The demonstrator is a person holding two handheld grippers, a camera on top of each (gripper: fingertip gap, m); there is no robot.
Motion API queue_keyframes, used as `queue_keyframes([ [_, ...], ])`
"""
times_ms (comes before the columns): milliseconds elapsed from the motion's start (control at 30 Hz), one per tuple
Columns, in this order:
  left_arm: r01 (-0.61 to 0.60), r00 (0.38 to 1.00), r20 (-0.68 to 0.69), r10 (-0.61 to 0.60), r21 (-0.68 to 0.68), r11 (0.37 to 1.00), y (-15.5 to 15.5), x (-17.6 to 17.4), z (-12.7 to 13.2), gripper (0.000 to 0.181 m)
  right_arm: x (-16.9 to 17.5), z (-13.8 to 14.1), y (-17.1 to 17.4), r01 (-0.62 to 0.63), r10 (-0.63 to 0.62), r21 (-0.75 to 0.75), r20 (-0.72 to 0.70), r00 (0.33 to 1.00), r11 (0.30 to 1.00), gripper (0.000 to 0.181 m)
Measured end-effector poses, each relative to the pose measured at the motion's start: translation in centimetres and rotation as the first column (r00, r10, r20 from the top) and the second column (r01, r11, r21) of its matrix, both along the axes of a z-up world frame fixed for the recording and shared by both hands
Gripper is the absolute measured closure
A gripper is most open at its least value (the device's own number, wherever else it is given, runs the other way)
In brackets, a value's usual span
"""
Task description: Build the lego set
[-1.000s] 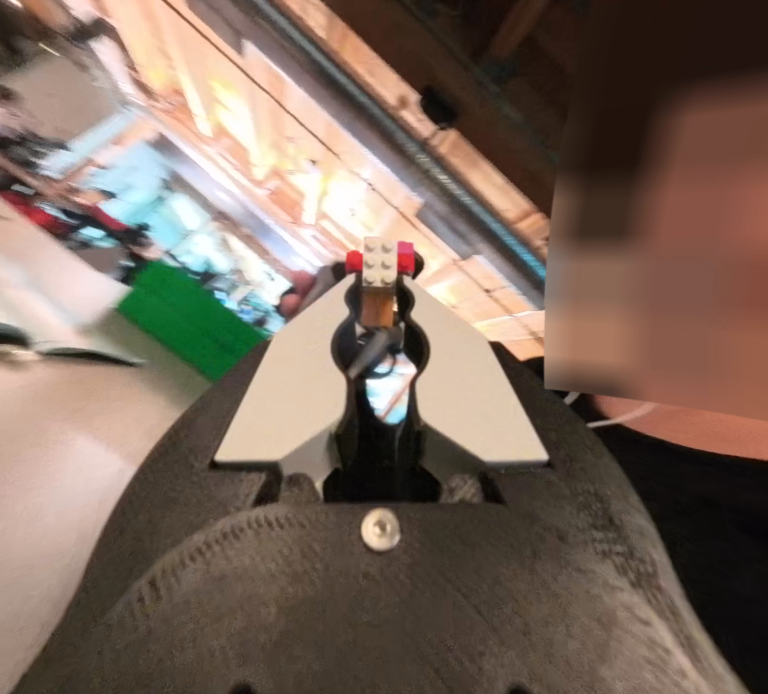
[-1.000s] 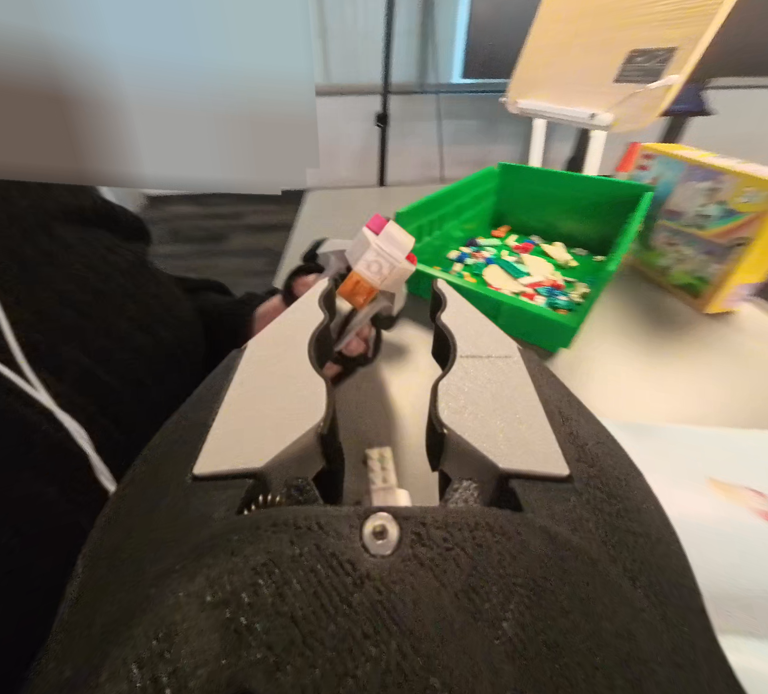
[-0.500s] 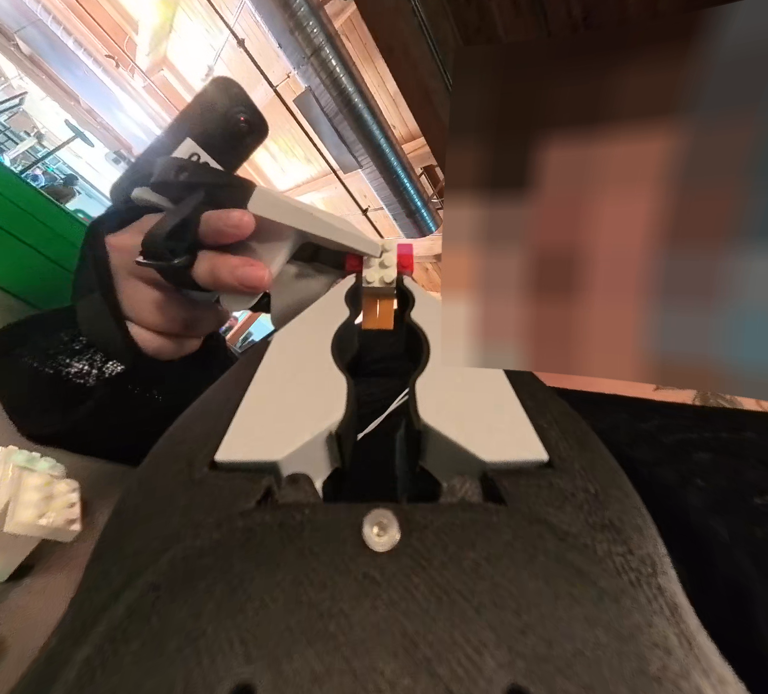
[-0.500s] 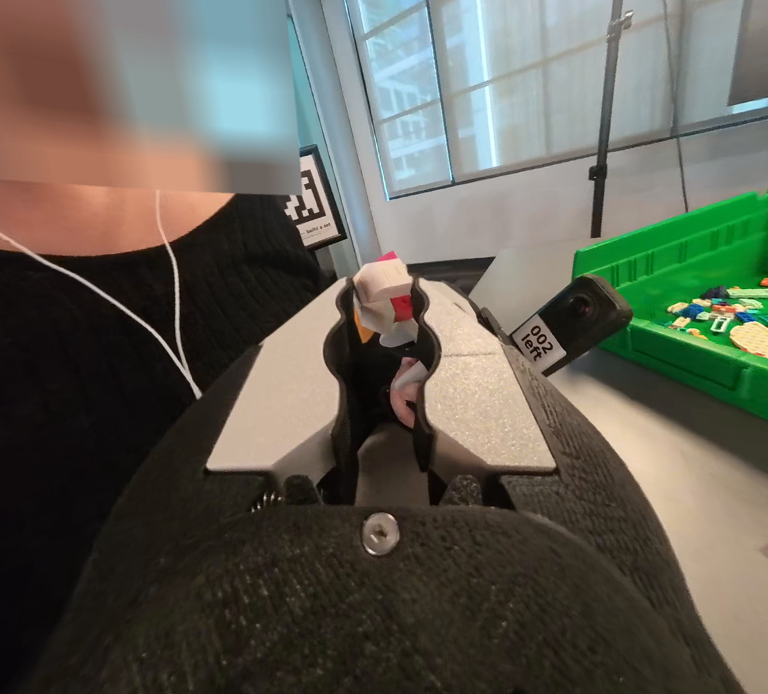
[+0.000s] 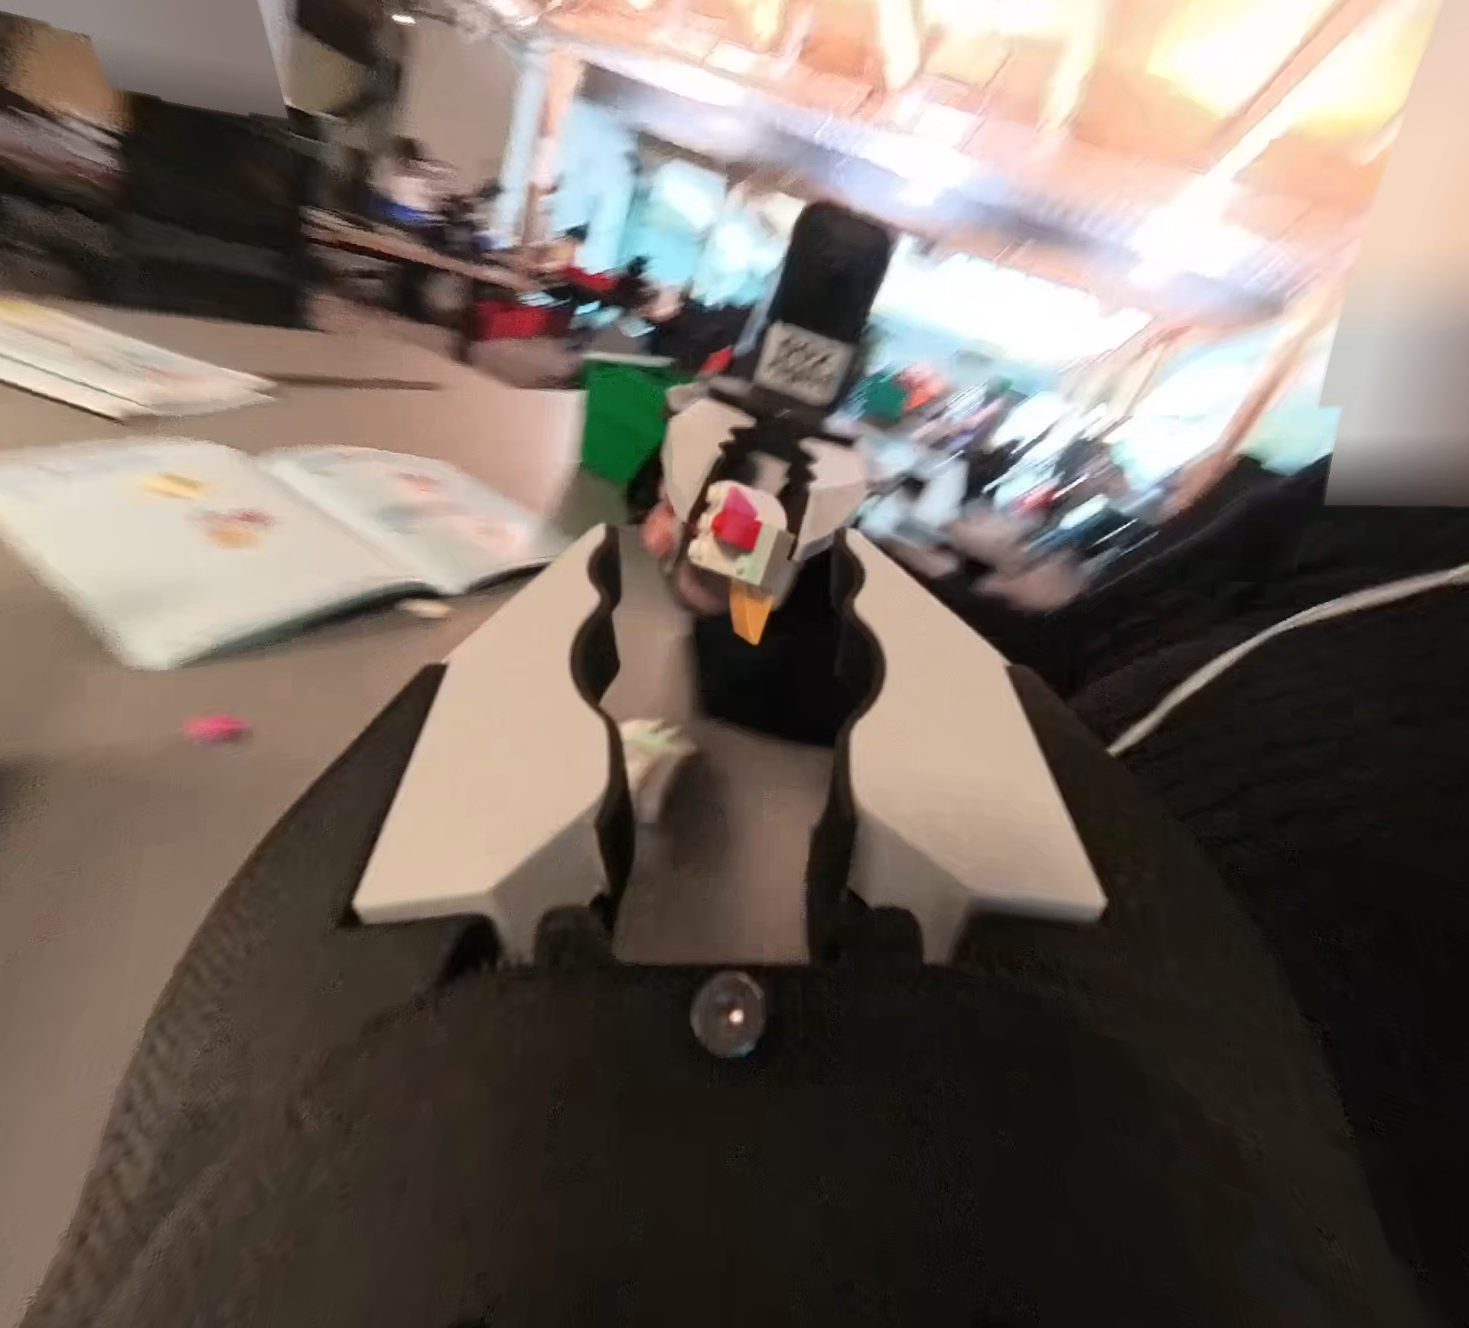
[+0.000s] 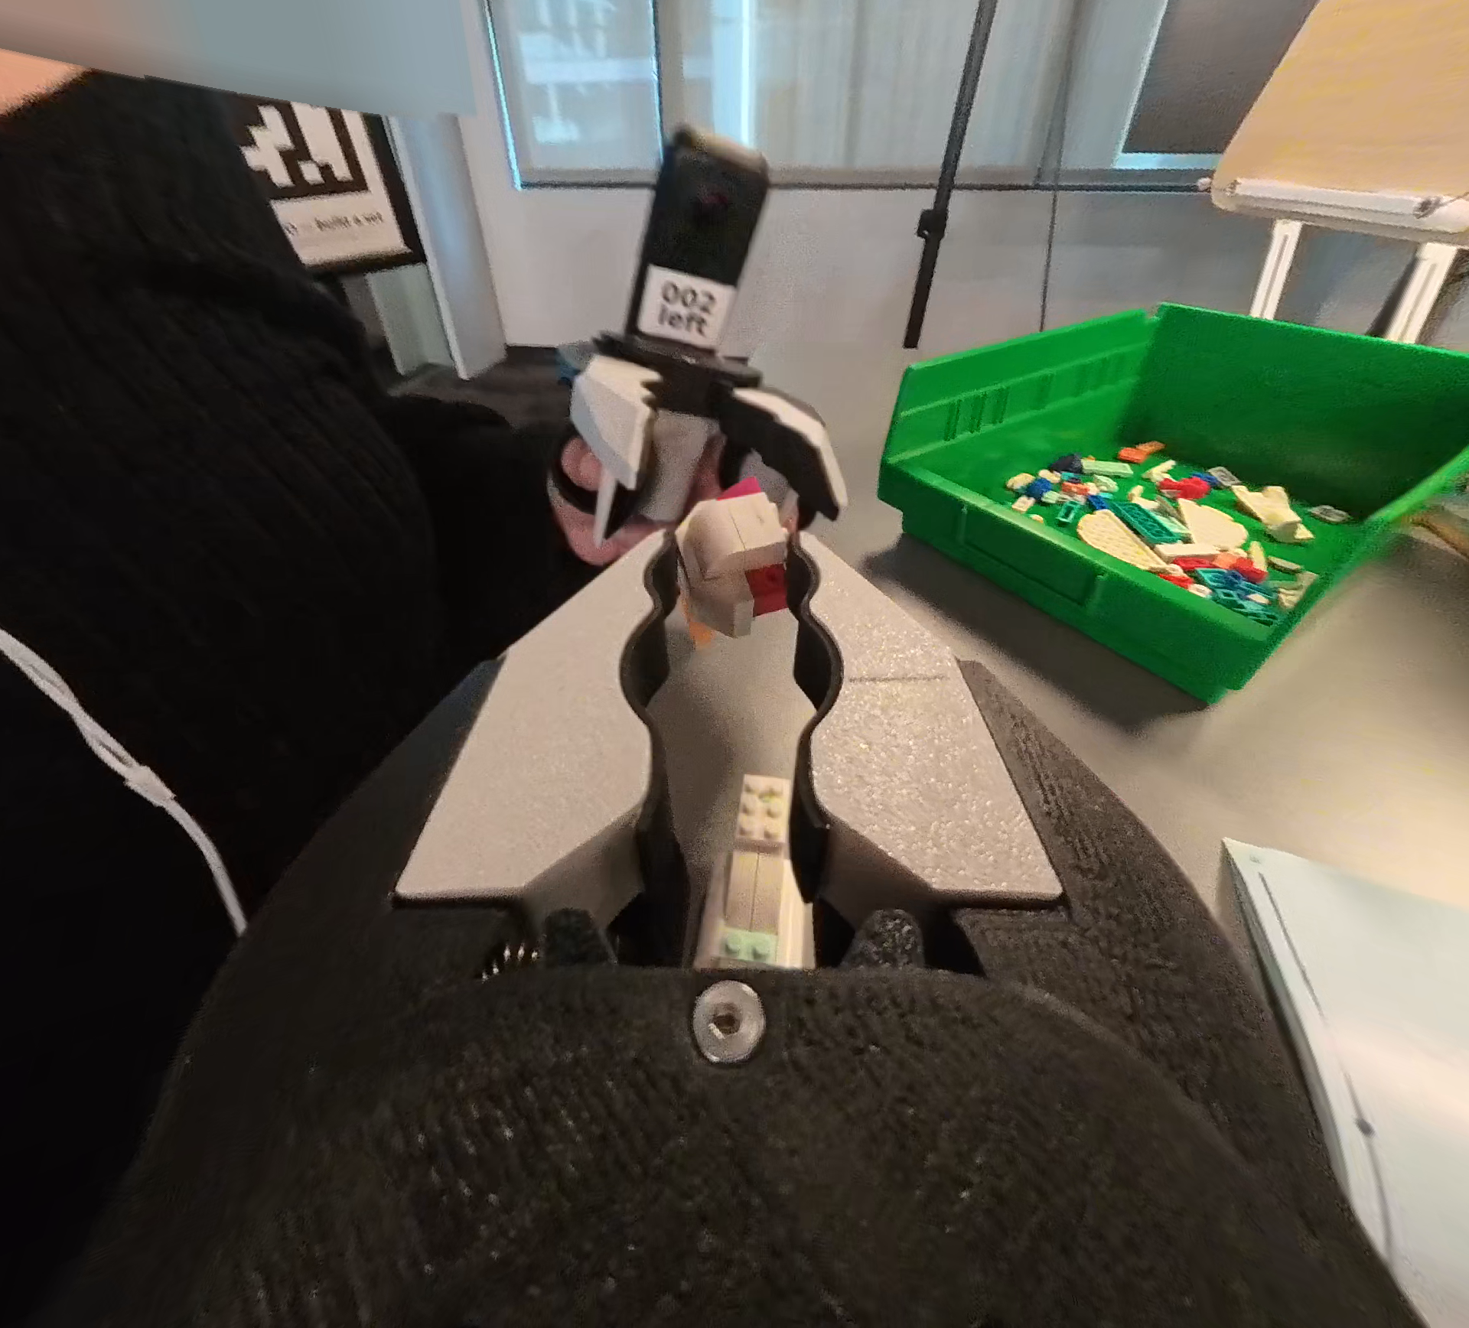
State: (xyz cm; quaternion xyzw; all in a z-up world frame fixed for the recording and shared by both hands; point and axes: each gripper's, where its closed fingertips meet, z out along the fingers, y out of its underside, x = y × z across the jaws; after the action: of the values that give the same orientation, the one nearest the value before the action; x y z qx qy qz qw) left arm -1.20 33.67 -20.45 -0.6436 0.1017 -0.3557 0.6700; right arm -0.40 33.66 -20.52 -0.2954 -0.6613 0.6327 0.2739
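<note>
This is a bright room with big windows (image 6: 795,18), and a smooth grey bench (image 6: 994,694) holds everything.

The right gripper (image 6: 730,544) is clamped on a small white lego build (image 6: 727,574). The build has a red brick on its side, a pink bit on top and an orange pointy piece that sticks out like a beak. It is up in the air above the bench, pinched right at the finger ends. The left gripper (image 5: 725,543) faces it from close by with its jaws wide apart and nothing in them.

The build looks very light and hard, but I think it is easy to break (little bricks pop off if you squeeze the wrong spot). The flat white sides look like the best place to hold it. The orange beak and the pink top look like bad places.

Under the right gripper, a long pale lego block (image 6: 759,861) lies on the bench. Farther out sits a green plastic bin (image 6: 1033,415) with loose lego bricks (image 6: 1153,519) in it. An open paper booklet (image 5: 238,535) lies flat on the bench, and a tiny pink piece (image 5: 215,728) sits near it. The bench looks slick, so I think small bricks would slide on it.
</note>
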Motion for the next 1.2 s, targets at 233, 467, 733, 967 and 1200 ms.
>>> queue_keyframes([
  [233, -0.059, 0.964, -0.262, 0.048, -0.034, 0.998, 0.4, 1.0, -1.8, 0.137, -0.4, -0.8, -0.3, 0.014, -0.014, 0.039, 0.007, 1.000, 0.999, 0.155],
  [467, -0.070, 0.950, -0.303, 0.076, 0.030, 0.997, 0.9, 0.7, -2.4, 0.157, -1.0, -1.0, -0.1, 0.037, -0.037, 0.012, 0.020, 0.999, 0.999, 0.155],
  [733, -0.160, 0.968, -0.171, 0.182, 0.137, 0.978, 0.7, -3.5, -1.5, 0.157, -5.1, -5.7, 7.0, 0.367, -0.391, 0.140, 0.235, 0.890, 0.919, 0.157],
  [967, -0.309, 0.945, -0.063, 0.321, 0.156, 0.938, 0.6, -6.8, -0.6, 0.158, -8.9, -11.4, 9.4, 0.352, -0.496, 0.381, 0.400, 0.771, 0.855, 0.161],
  [1200, -0.323, 0.946, 0.065, 0.318, 0.111, 0.940, 0.5, -8.3, -0.3, 0.158, -9.8, -12.7, 9.4, 0.281, -0.475, 0.434, 0.442, 0.761, 0.856, 0.161],
])
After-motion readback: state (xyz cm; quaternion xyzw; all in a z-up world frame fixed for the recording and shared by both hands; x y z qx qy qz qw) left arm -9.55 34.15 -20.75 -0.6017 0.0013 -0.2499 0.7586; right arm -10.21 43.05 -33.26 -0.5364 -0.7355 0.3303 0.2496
